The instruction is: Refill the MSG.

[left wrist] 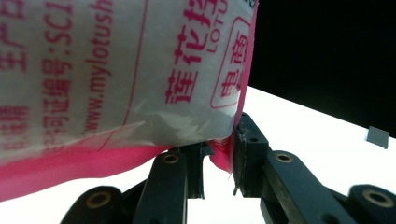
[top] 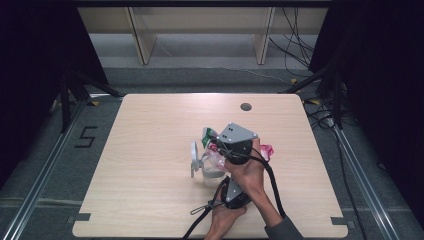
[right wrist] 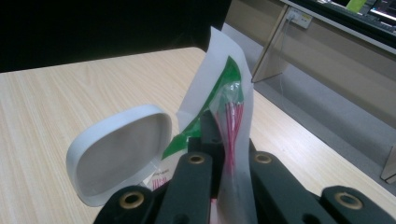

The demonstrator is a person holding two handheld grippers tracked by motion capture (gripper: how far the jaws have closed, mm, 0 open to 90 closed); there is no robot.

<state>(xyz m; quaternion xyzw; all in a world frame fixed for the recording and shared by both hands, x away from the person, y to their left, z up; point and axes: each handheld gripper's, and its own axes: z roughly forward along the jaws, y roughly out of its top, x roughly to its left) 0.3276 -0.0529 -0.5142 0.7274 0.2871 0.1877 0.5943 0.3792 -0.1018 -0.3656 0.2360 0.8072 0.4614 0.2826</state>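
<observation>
A thin plastic bag, white with pink print and a green patch, hangs between both grippers above the wooden table. My left gripper is shut on the bag's pink bottom edge, and its body lies low near the front edge. My right gripper, under its grey plate, is shut on the bag's green and clear part. The bag's pink corner pokes out to the right of the hand. Below the bag stands a white container with its oval lid tipped up.
A round cable hole sits near the table's far edge. Black cables trail from the grippers toward the front edge. Beyond the table are wooden shelf legs and floor cables. A "5" mark lies on the floor at left.
</observation>
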